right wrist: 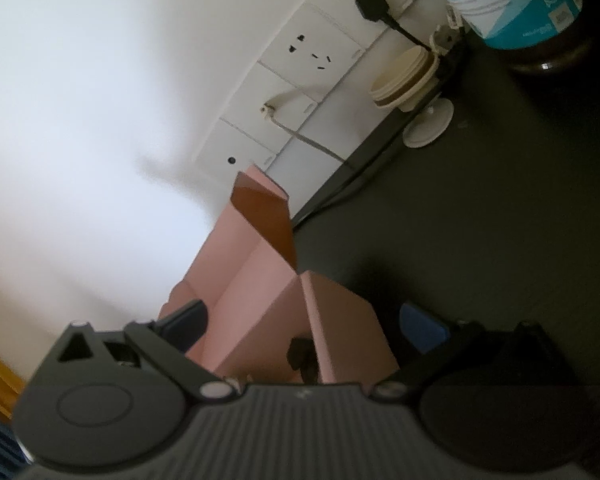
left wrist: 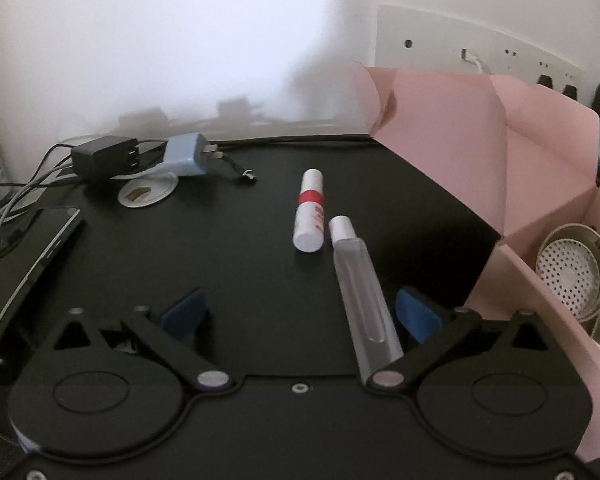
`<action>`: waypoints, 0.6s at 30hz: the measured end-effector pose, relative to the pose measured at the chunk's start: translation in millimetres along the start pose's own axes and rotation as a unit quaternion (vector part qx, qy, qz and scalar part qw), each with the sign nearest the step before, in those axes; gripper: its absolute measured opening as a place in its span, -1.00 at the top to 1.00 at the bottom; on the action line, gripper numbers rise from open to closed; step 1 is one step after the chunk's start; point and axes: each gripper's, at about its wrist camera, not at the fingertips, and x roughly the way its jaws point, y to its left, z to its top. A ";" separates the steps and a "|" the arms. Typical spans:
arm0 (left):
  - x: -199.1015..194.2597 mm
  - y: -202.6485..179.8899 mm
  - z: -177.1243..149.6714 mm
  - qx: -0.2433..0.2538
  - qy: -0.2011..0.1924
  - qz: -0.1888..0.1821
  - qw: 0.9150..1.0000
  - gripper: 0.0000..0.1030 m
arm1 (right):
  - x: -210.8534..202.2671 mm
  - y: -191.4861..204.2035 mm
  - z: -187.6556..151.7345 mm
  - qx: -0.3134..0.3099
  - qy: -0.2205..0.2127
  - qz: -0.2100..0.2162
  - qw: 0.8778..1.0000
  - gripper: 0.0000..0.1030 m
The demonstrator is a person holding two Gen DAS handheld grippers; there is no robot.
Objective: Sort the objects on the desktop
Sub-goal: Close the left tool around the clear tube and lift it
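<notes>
In the left wrist view a clear slim bottle with a white cap lies on the black desk. It lies between the fingers of my left gripper, close to the right blue pad and far from the left one. The jaws stand wide open, with no pad pressing on it. A white tube with a red band lies just beyond it. An open pink box stands at the right. My right gripper straddles a corner wall of the pink box, jaws wide, its right pad apart from the wall.
A black charger, a blue charger and cables lie at the back left, and a dark phone at the left edge. A metal strainer sits in the box. A fish oil bottle and wall sockets stand behind.
</notes>
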 end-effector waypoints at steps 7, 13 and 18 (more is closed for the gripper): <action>-2.1 5.5 -1.7 0.020 0.000 -0.023 1.000 -1.00 | -1.4 2.6 -2.6 -0.001 0.000 0.003 1.000 -0.99; -2.0 4.5 -1.6 0.021 0.000 -0.024 0.999 -1.00 | 0.9 9.1 -7.0 -0.024 0.003 -0.009 1.000 -0.99; -1.6 4.4 -1.0 0.019 -0.001 -0.022 1.000 -1.00 | 0.6 7.5 -6.2 -0.021 -0.001 -0.013 1.000 -0.99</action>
